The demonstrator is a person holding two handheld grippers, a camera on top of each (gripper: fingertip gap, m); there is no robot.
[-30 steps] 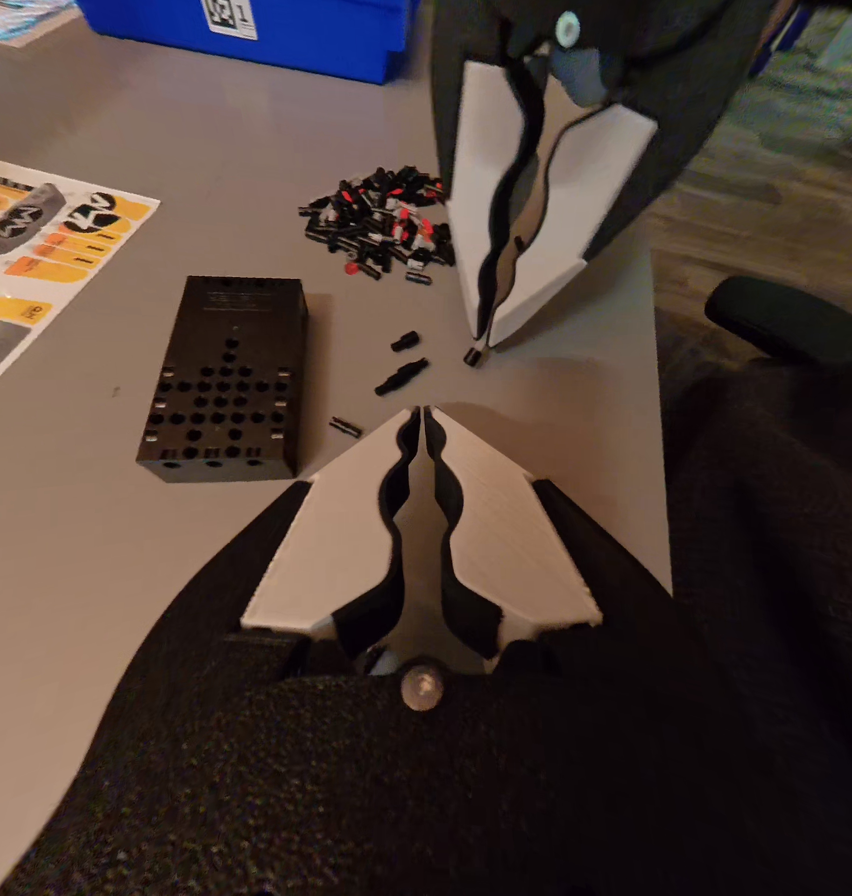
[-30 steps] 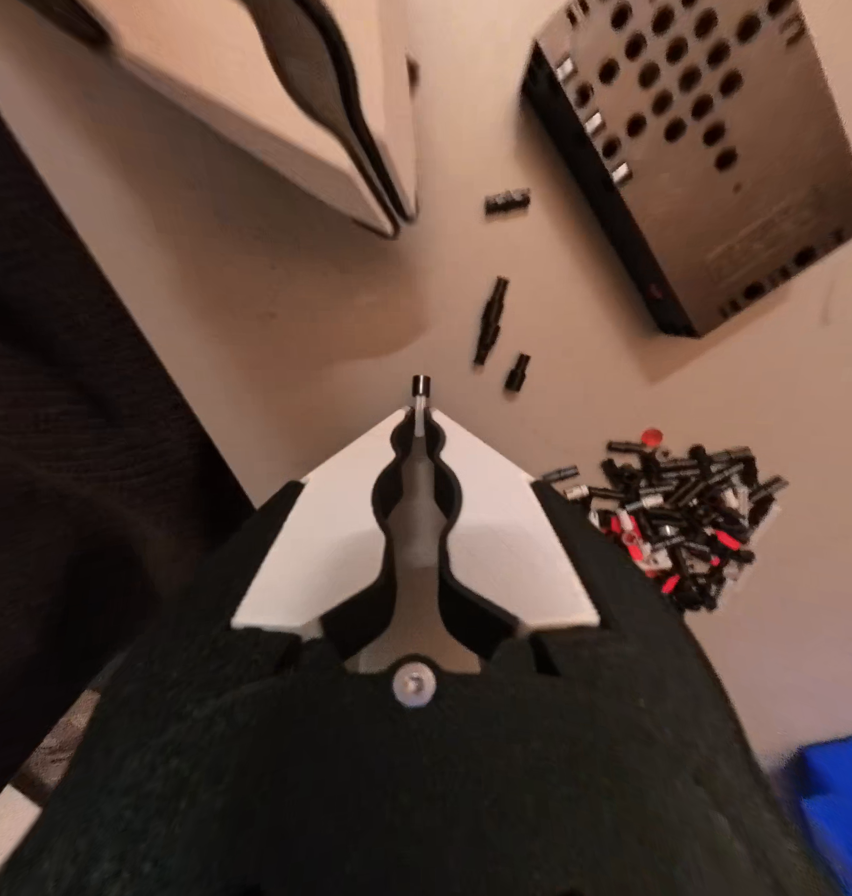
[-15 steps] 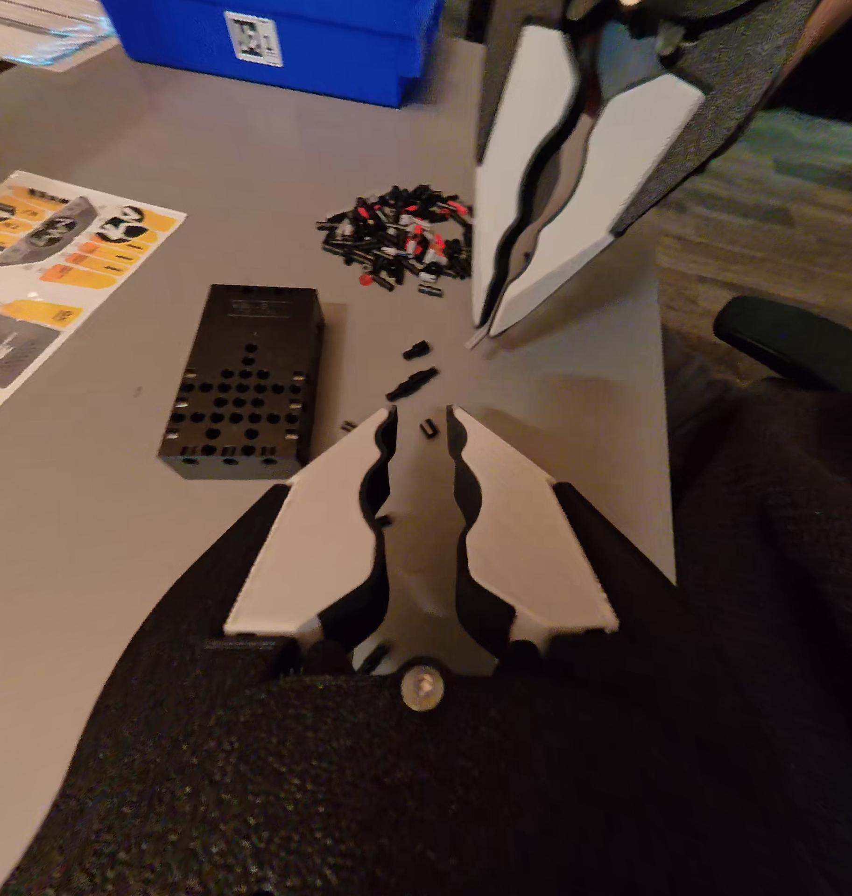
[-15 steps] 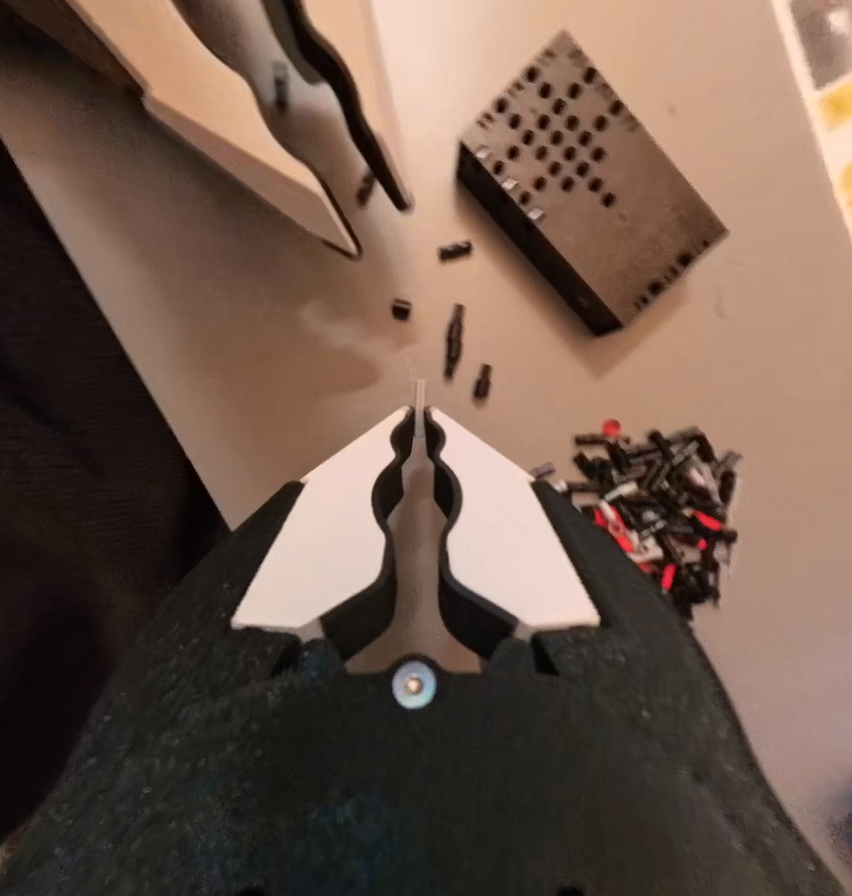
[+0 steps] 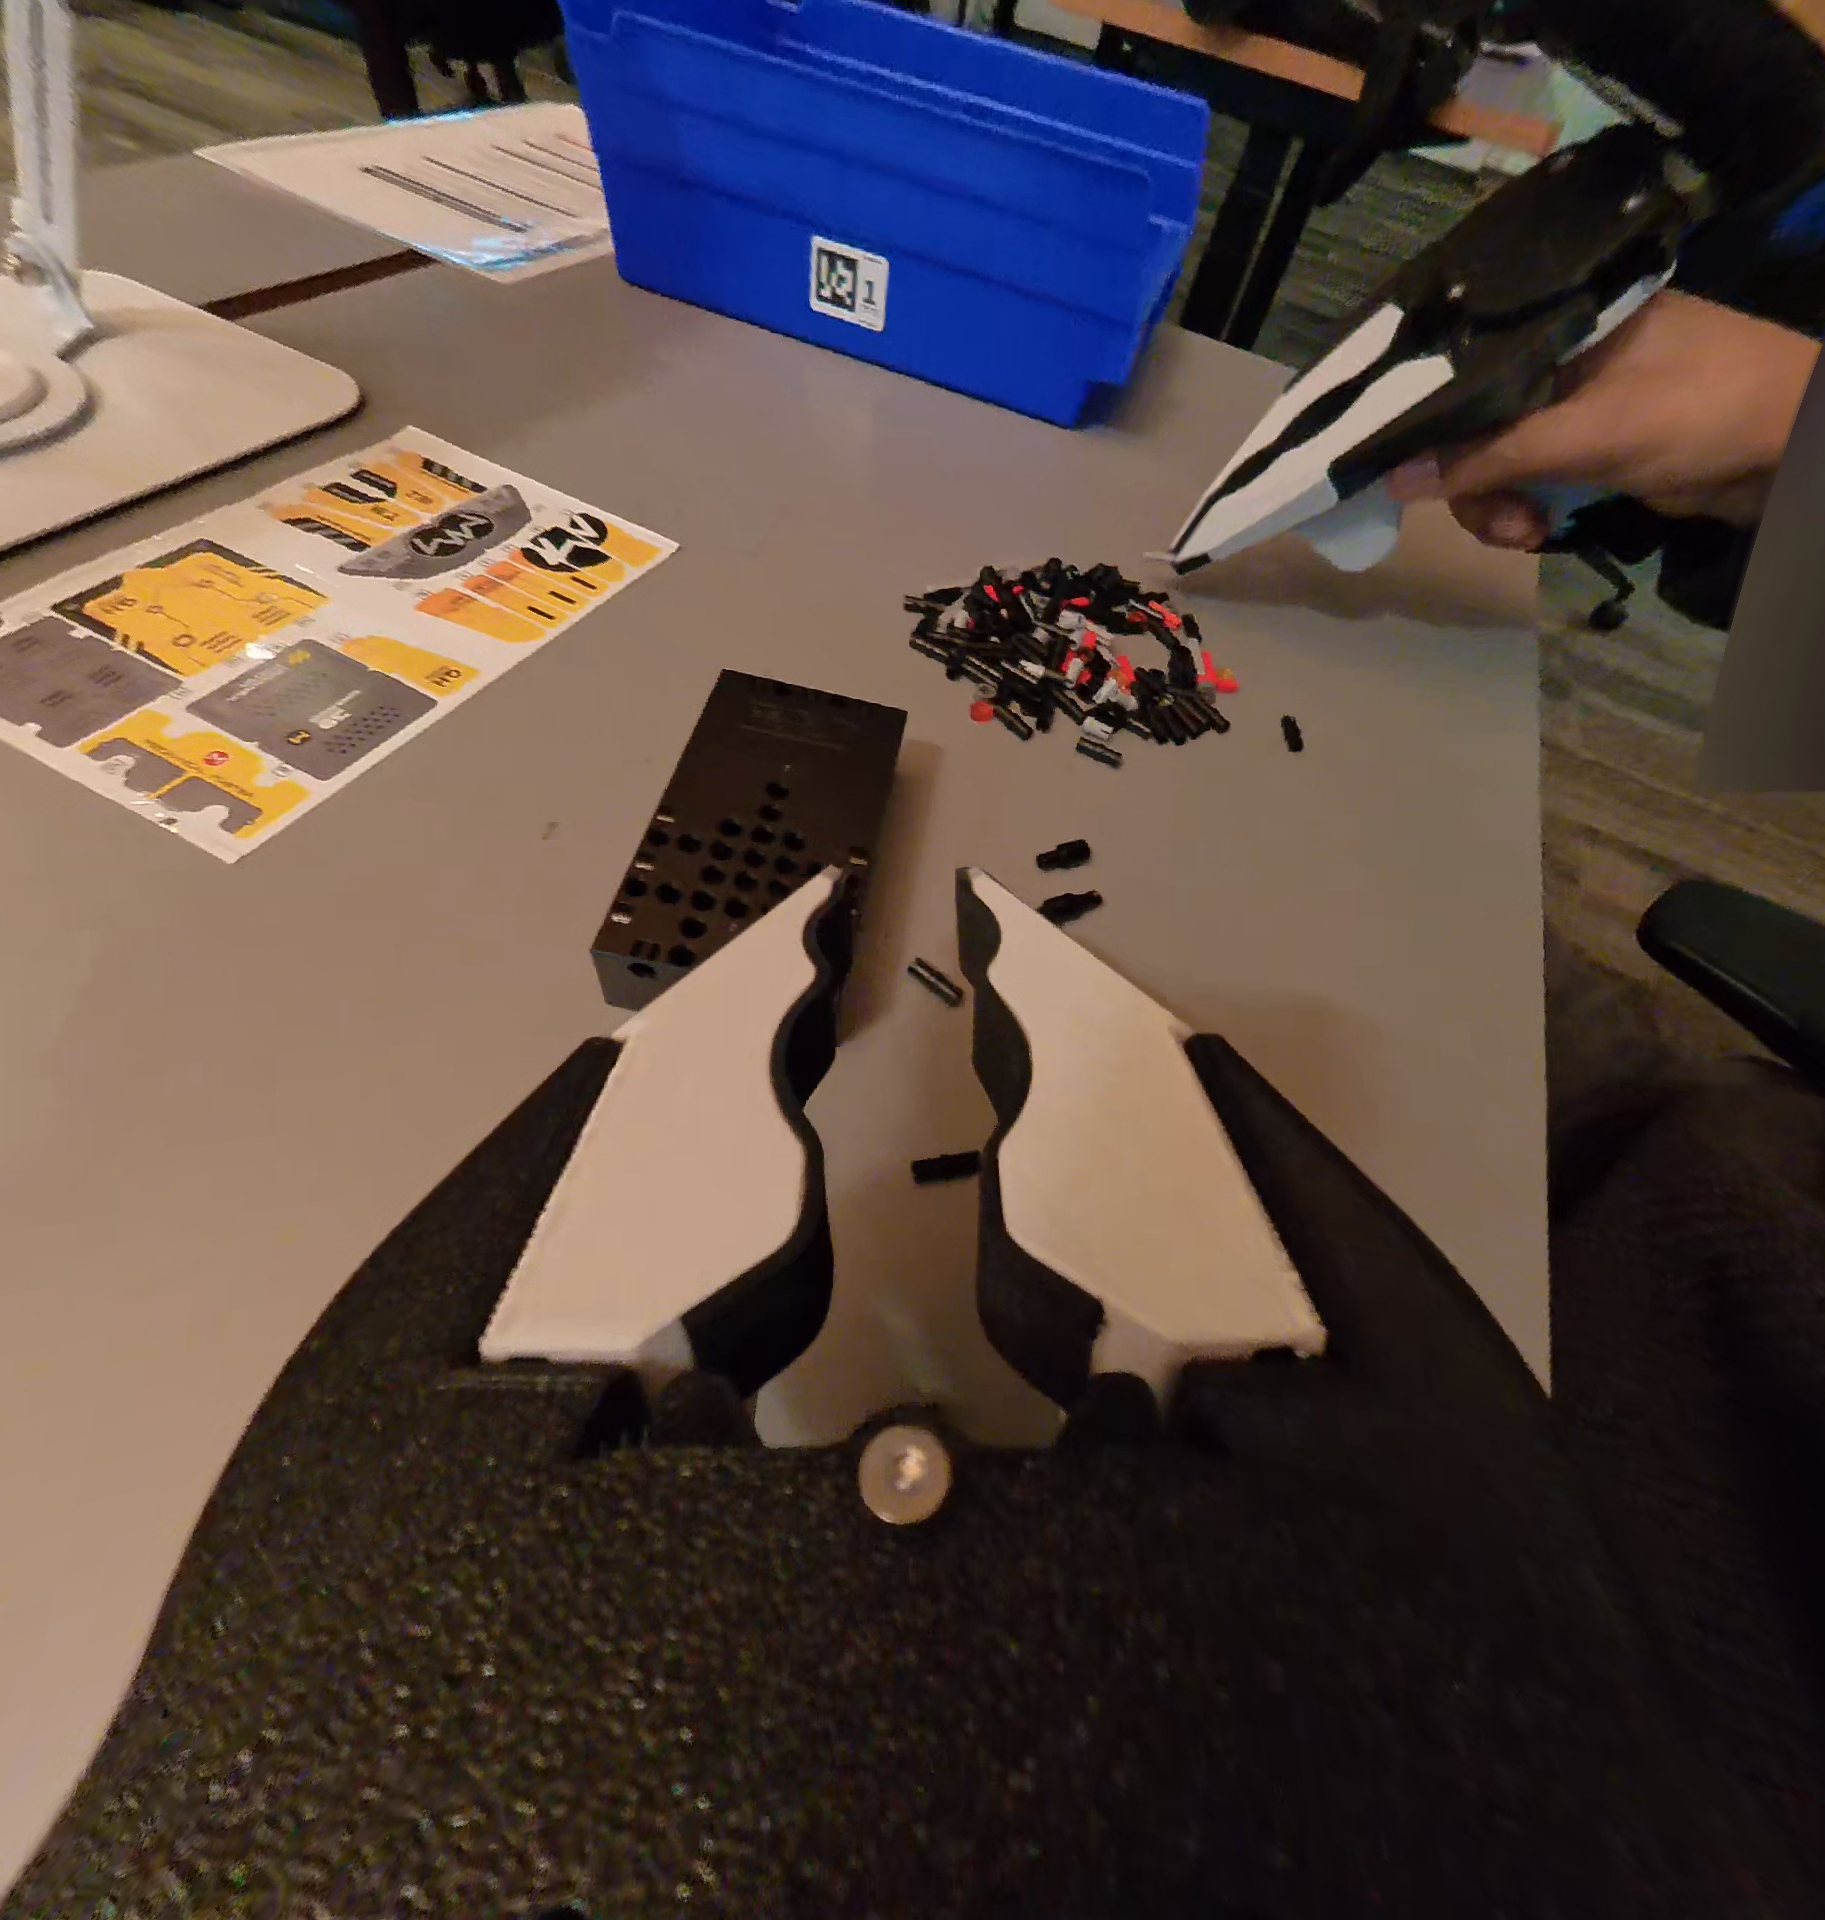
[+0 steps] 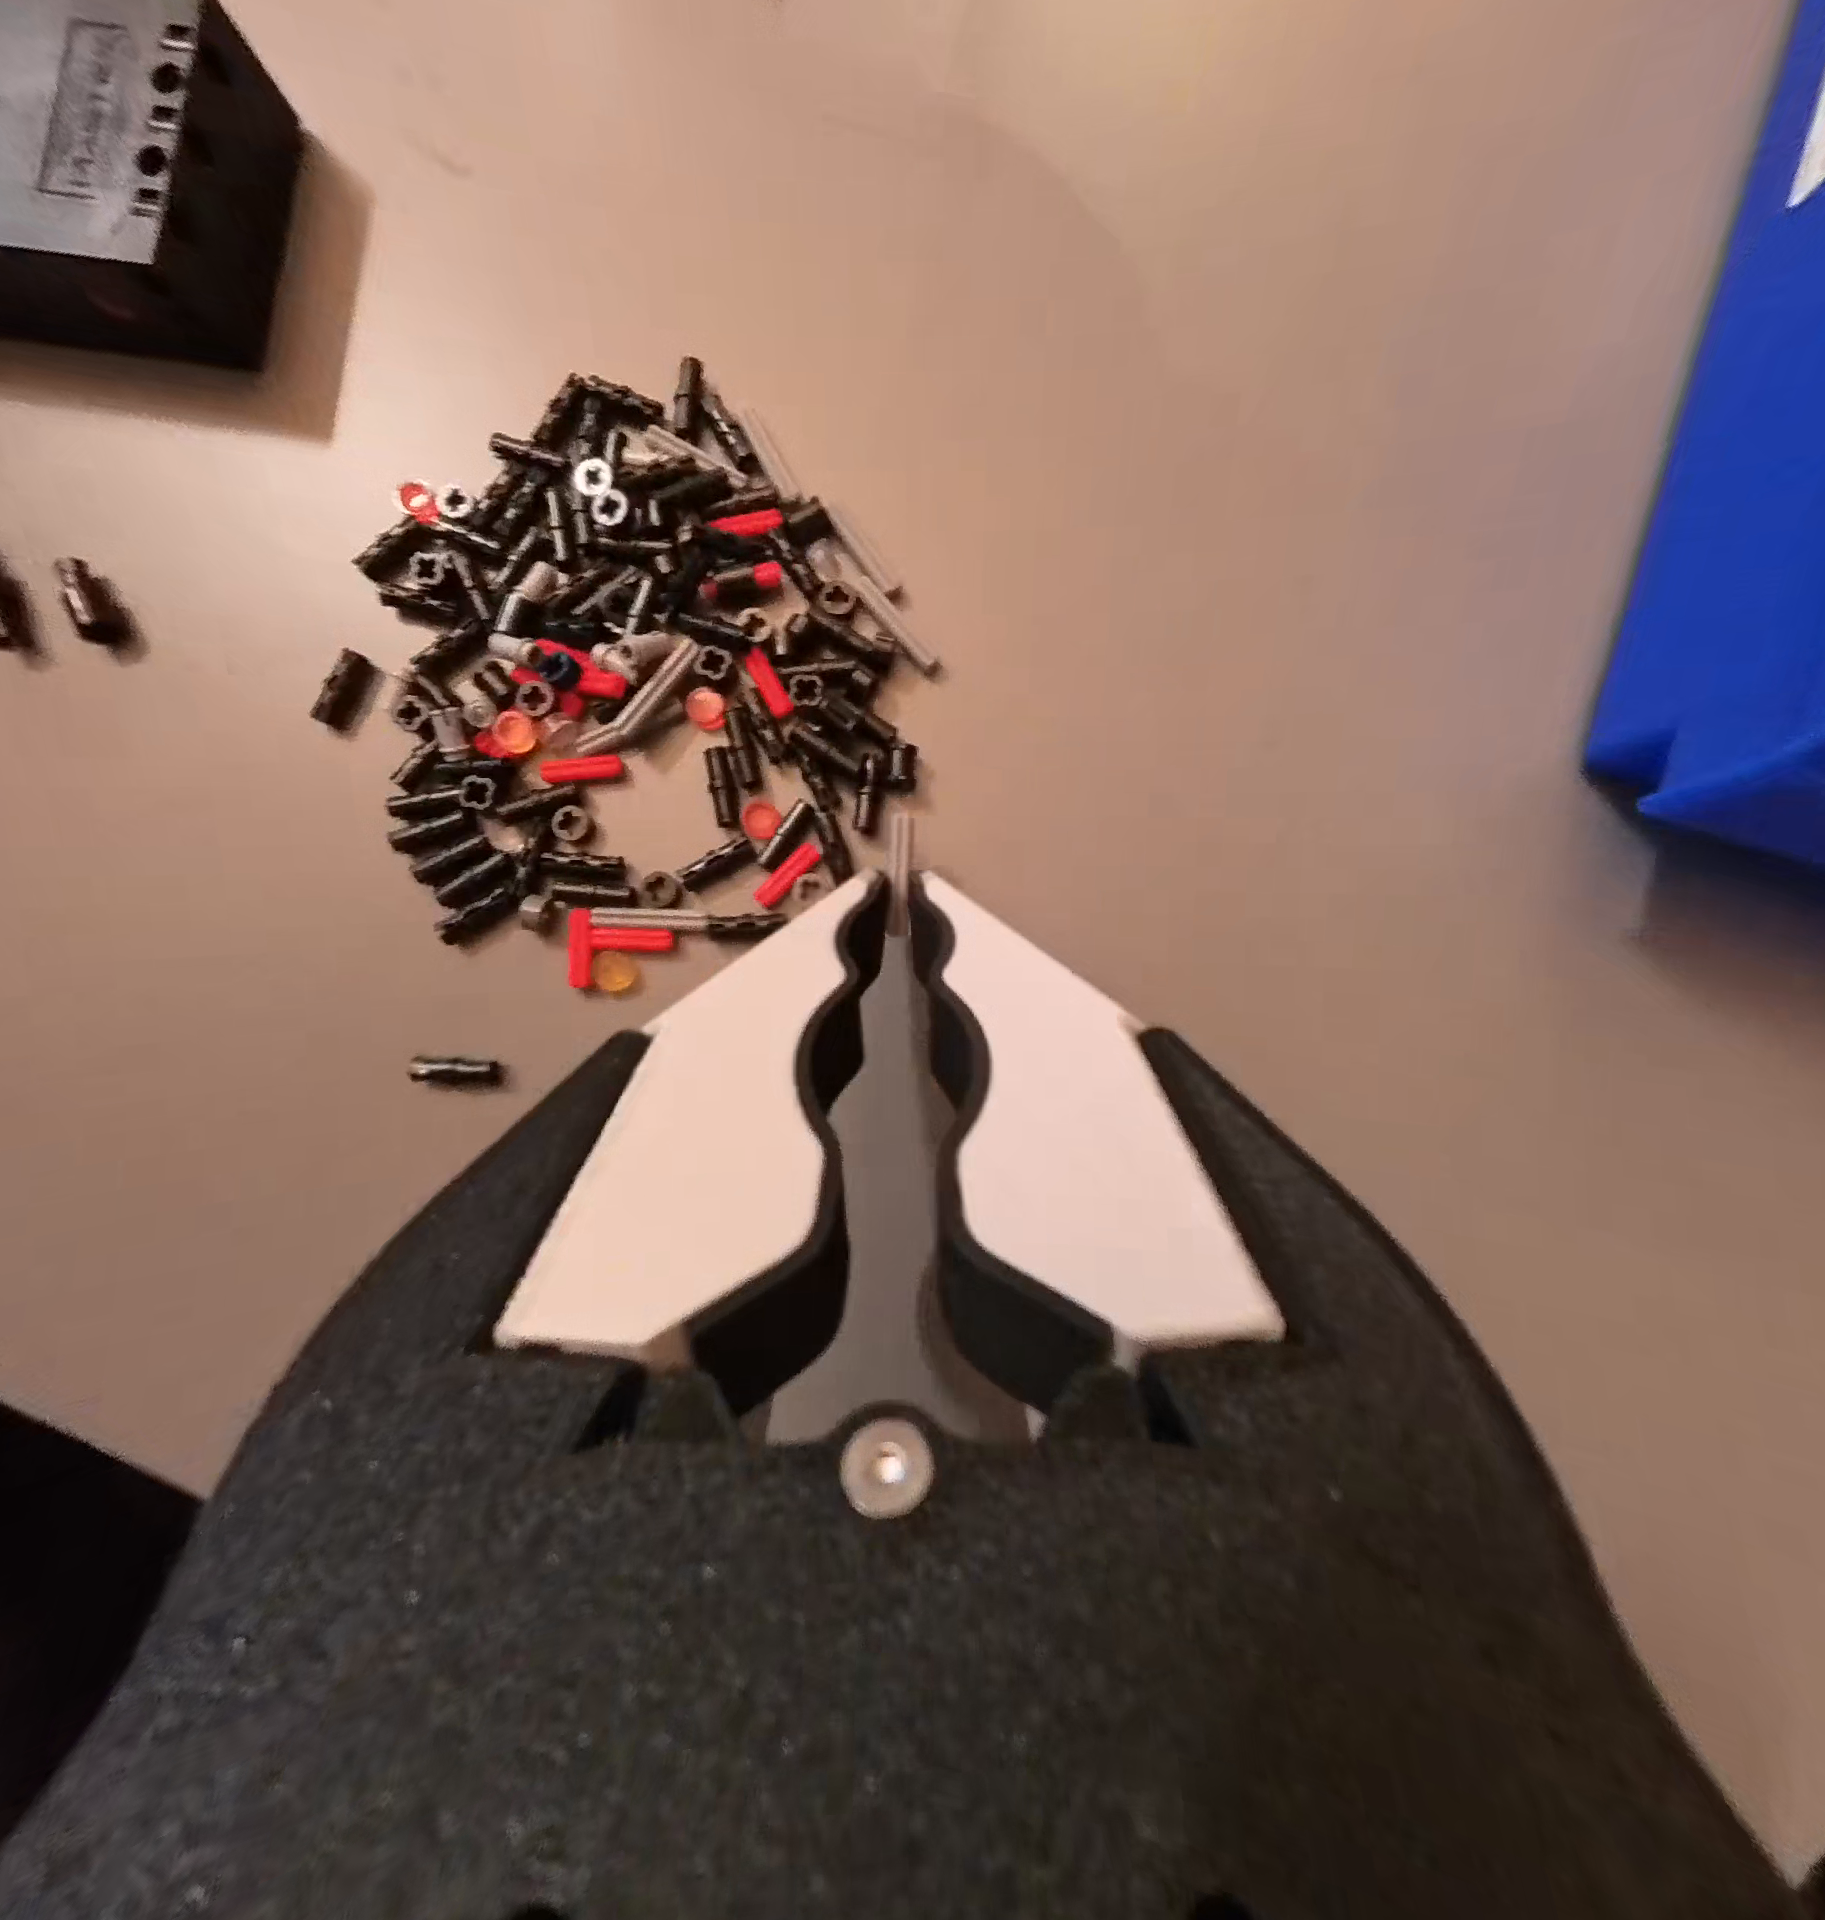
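My left gripper (image 5: pixel 903 883) is open and empty, low over the grey table (image 5: pixel 368 1039). A black block with many holes (image 5: pixel 752 842) lies just left of its tips. Small black pins (image 5: pixel 934 979) lie between and beyond its fingers. My right gripper (image 6: pixel 897 883) is shut on a thin grey rod (image 6: pixel 901 847) that sticks out past its tips. It hovers at the edge of a pile of black, red and grey pins (image 6: pixel 627 665). In the left wrist view the right gripper (image 5: pixel 1178 561) hangs over the far side of that pile (image 5: pixel 1069 655).
A blue bin (image 5: pixel 887 187) stands at the back, and shows in the right wrist view (image 6: pixel 1770 520). A yellow and grey sticker sheet (image 5: pixel 264 644) and a white lamp base (image 5: pixel 108 395) lie left. The table edge (image 5: pixel 1542 935) runs on the right by a chair arm (image 5: pixel 1760 987). Tip to tip, the grippers are about 25 centimeters apart.
The right gripper carried the grey rod away from the left gripper to the far side of the pile. The left gripper opened and drew back; the black piece from the rod's end stayed on the table.
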